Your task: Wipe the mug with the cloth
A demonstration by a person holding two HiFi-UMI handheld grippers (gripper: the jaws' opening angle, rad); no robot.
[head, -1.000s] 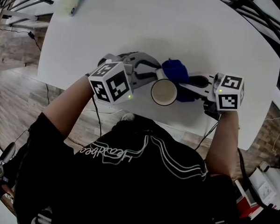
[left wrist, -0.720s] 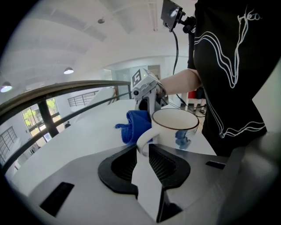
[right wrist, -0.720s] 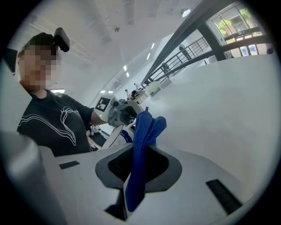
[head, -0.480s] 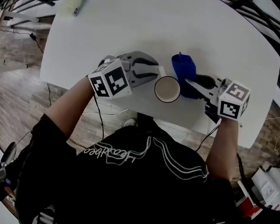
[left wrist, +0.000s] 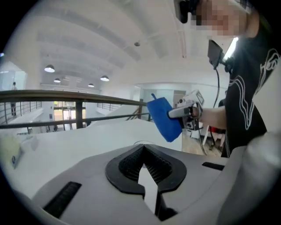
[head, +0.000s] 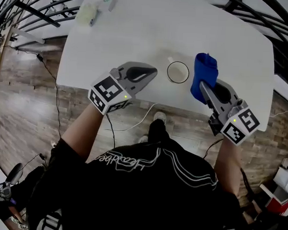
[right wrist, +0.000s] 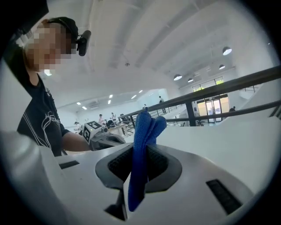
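Mid-task at the white table (head: 139,30): the mug (head: 178,72) stands upright and unheld near the front edge, between my two grippers and touching neither. My left gripper (head: 153,71) hangs just beside it. Its jaws have just been closing and now meet with nothing between them. My right gripper (head: 203,87) is clamped on the blue cloth (head: 205,71), whose folded end sticks out past the jaws on the mug's other side. The trouble I see from here lies in that free mug. If I bring the cloth against it with nothing steadying it, I judge the push will slide it over the smooth top or tip it. The edge on my side is close enough for a fall to the floor (head: 28,111). My left jaws must part again before they can take the mug, and going in with them shut would likely knock it rather than hold it. The cloth is pinched along a narrow fold only, so a hard drag over the rim could pull it out of the right jaws. It could also bunch up, so that plastic, not fabric, meets the mug.
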